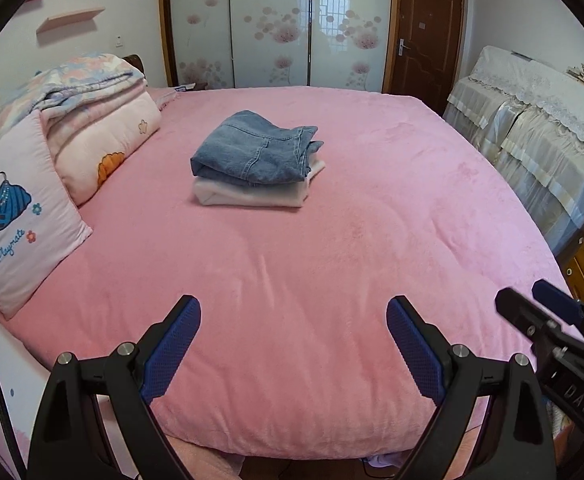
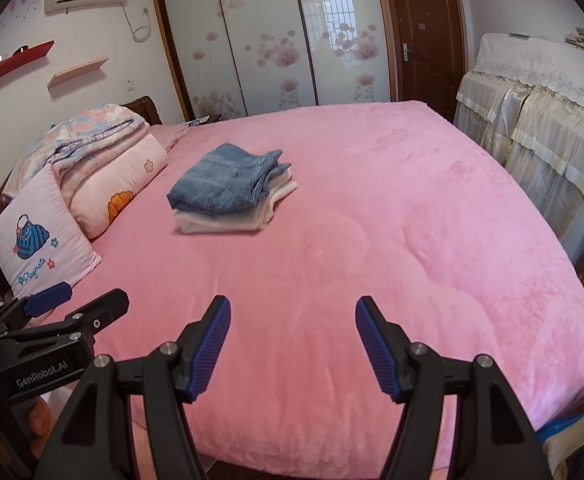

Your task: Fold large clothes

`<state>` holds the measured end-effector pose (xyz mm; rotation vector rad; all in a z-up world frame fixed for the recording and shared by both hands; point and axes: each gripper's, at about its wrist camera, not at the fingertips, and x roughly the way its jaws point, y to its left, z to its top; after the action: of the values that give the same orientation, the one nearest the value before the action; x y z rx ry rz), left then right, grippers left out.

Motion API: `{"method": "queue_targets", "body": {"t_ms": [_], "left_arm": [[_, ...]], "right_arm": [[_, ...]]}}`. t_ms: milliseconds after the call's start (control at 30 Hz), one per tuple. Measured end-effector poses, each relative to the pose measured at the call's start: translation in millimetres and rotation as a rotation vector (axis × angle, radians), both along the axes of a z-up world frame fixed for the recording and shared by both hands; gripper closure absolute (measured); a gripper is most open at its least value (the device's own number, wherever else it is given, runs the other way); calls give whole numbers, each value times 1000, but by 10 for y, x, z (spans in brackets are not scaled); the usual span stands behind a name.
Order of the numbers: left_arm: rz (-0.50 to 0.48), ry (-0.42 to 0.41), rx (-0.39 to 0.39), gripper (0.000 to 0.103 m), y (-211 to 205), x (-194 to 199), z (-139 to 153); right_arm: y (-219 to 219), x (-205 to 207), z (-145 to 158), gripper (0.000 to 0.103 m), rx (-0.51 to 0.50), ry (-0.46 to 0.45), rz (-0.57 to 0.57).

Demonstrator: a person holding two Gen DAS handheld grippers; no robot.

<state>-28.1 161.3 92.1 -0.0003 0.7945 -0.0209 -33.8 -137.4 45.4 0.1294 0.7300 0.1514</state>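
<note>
The folded jeans (image 1: 258, 148) hide most of the white garment (image 1: 252, 196).

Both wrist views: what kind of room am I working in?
Almost certainly a home bedroom: a wide bed with a pink cover, pillows and folded quilts at its head, and a sliding-door wardrobe behind.

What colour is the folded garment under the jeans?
White, lying under the blue jeans: the folded garment shows best in the left wrist view.

Your left gripper (image 1: 293, 322): jaws spread wide, empty, above pink bed (image 1: 332, 248). Folded jeans (image 1: 254, 148) stacked on folded white garment (image 1: 252, 196), mid-bed. Pillow (image 1: 16, 216) at left.
</note>
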Motion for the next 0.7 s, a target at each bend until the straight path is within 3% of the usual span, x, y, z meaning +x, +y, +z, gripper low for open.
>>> {"method": "queue_targets", "body": {"t_ms": [700], "left_arm": [[-51,34,23,10,-202,-162,-90]], "right_arm": [[-5,-226,-121,37,-27,19,8]]}}
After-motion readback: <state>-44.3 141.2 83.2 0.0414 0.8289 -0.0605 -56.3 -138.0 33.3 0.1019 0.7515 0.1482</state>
